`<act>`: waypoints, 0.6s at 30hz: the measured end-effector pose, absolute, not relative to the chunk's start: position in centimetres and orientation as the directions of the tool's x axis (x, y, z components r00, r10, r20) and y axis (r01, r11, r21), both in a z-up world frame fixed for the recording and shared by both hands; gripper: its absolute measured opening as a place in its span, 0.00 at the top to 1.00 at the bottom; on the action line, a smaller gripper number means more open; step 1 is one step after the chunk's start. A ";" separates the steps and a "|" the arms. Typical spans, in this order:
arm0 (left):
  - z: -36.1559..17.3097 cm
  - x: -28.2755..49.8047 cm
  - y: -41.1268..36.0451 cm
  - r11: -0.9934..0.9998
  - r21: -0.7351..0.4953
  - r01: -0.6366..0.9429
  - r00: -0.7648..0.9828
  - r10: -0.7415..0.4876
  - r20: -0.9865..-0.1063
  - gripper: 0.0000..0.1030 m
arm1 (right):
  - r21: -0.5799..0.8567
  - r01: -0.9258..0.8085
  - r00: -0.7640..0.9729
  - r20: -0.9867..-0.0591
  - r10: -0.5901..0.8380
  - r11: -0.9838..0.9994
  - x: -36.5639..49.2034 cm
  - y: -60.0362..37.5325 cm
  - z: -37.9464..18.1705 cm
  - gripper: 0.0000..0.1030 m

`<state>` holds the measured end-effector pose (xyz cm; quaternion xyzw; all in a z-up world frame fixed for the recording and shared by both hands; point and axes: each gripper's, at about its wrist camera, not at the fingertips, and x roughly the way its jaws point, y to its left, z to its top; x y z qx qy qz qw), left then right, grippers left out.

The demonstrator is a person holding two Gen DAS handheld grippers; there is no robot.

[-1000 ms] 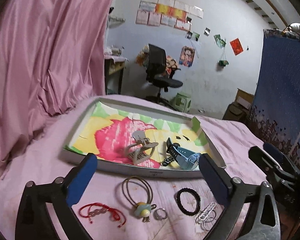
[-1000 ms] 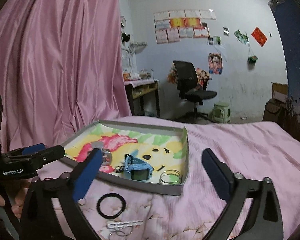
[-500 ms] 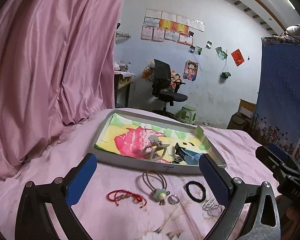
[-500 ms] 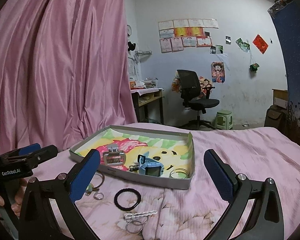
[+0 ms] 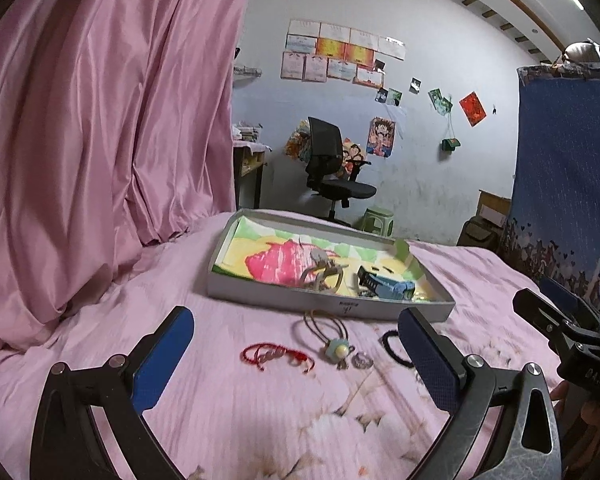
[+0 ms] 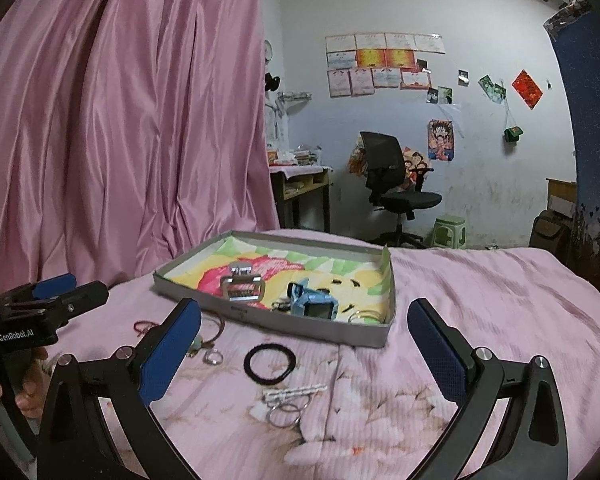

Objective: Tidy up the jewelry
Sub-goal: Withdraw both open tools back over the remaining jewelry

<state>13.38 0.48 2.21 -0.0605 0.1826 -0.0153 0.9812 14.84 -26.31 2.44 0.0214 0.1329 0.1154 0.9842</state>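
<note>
Shallow grey cardboard tray (image 6: 268, 322) on ribbed pink bedsheet (image 6: 480, 300), black elastic ring (image 6: 269, 362) nearby, left gripper (image 5: 296, 356) and right gripper (image 6: 304, 348) spread wide, empty.

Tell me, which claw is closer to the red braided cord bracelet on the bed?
Left. The left claw hangs open just in front of the red braided cord bracelet, which lies between its fingers' line. The right claw, also open, sits farther right, over the black hair tie.

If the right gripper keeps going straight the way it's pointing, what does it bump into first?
Probably the shallow tray: the open right gripper points level across the bed, above the black ring. Depth is hard to judge, so it could pass over the tray's near wall toward the blue watch.
</note>
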 end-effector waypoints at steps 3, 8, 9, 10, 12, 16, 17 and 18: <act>1.8 13.2 0.8 0.993 -0.119 0.012 0.924 -0.056 -0.378 0.00 | 0.066 -0.226 0.932 -0.276 0.235 0.972 14.7 -26.2 2.0 0.01; 0.9 13.7 1.4 0.992 -0.120 0.025 0.894 -0.076 -0.442 0.00 | 0.062 -0.227 0.916 -0.324 0.235 0.972 15.1 -26.1 1.2 0.01; 0.8 13.9 1.5 0.992 -0.121 0.026 0.889 -0.079 -0.452 0.00 | 0.064 -0.229 0.913 -0.332 0.237 0.971 15.2 -26.1 1.1 0.01; 0.6 14.1 1.5 0.992 -0.121 0.027 0.881 -0.081 -0.466 0.00 | 0.064 -0.230 0.908 -0.344 0.238 0.971 15.4 -26.1 1.0 0.01; 0.3 14.5 1.6 0.993 -0.119 0.027 0.868 -0.082 -0.490 0.00 | 0.063 -0.230 0.899 -0.368 0.237 0.971 15.8 -26.1 0.6 0.01; -0.4 15.3 1.5 0.993 -0.109 0.034 0.834 -0.088 -0.545 0.00 | 0.064 -0.232 0.876 -0.419 0.237 0.971 16.4 -26.0 -0.3 0.01; -0.5 15.5 1.5 0.994 -0.106 0.036 0.826 -0.089 -0.557 0.00 | 0.066 -0.232 0.870 -0.433 0.237 0.970 16.6 -25.9 -0.4 0.01; -0.6 15.7 1.4 0.994 -0.103 0.037 0.819 -0.089 -0.567 0.00 | 0.068 -0.232 0.862 -0.447 0.237 0.970 16.8 -25.9 -0.6 0.01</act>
